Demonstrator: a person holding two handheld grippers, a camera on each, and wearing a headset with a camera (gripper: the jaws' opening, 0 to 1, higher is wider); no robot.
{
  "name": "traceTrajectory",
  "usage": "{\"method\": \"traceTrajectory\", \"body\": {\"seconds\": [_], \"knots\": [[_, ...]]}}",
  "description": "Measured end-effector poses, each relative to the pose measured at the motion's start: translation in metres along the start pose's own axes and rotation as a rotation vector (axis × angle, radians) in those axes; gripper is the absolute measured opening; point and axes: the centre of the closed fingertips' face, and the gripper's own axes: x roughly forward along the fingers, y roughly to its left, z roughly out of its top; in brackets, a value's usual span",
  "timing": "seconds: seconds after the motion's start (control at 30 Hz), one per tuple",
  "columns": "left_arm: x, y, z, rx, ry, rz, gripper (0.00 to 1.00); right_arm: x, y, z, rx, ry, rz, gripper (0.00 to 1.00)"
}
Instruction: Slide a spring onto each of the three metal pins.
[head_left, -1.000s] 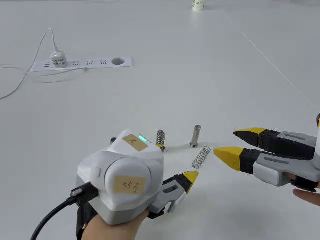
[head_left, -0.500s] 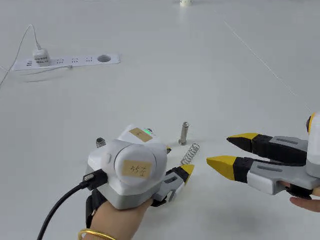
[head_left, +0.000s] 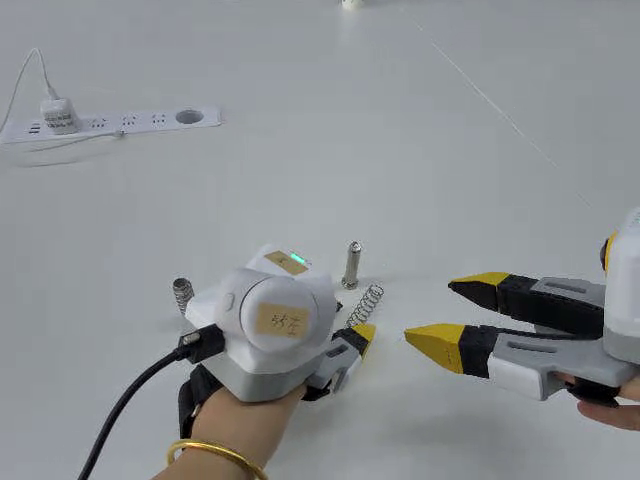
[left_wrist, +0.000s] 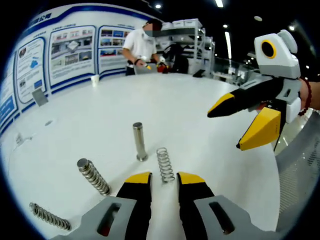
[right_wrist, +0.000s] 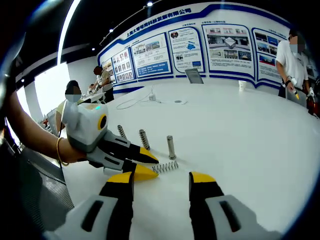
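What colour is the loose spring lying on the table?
Shiny silver-grey metal; the spring shows best in the left gripper view.

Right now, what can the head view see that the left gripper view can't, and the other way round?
The head view adds the power strip with its plugged-in charger, the white body of the left gripper, and a gold bracelet on the wrist. The left gripper view adds wall posters, a person at the table's far end, and a second sprung pin. Both share the bare pin, the loose spring by the left gripper's tips, one sprung pin, and the open right gripper.
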Motion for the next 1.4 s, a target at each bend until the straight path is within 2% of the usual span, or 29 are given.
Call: {"method": "traceTrajectory", "body": {"seconds": [0.1,0.4,0.67,1.07,1.4], "knots": [[0.002,-0.002,-0.003,-0.013,0.008,-0.003,0.19,-0.001,0.000,-0.001,0.004,0.002,-0.005,0.45],[0.004,-0.003,0.001,0.029,0.004,0.004,0.12,-0.004,0.000,-0.002,0.020,0.001,-0.014,0.45],[0.002,-0.005,0.000,0.036,0.007,-0.008,0.11,-0.004,-0.001,-0.001,0.033,-0.002,-0.019,0.45],[-0.019,-0.006,0.019,0.059,-0.069,-0.014,0.10,-0.001,-0.002,0.016,0.099,-0.043,-0.026,0.45],[-0.045,-0.009,0.045,-0.001,-0.190,-0.028,0.10,0.003,0.005,0.040,0.171,-0.102,0.000,0.43]]}}
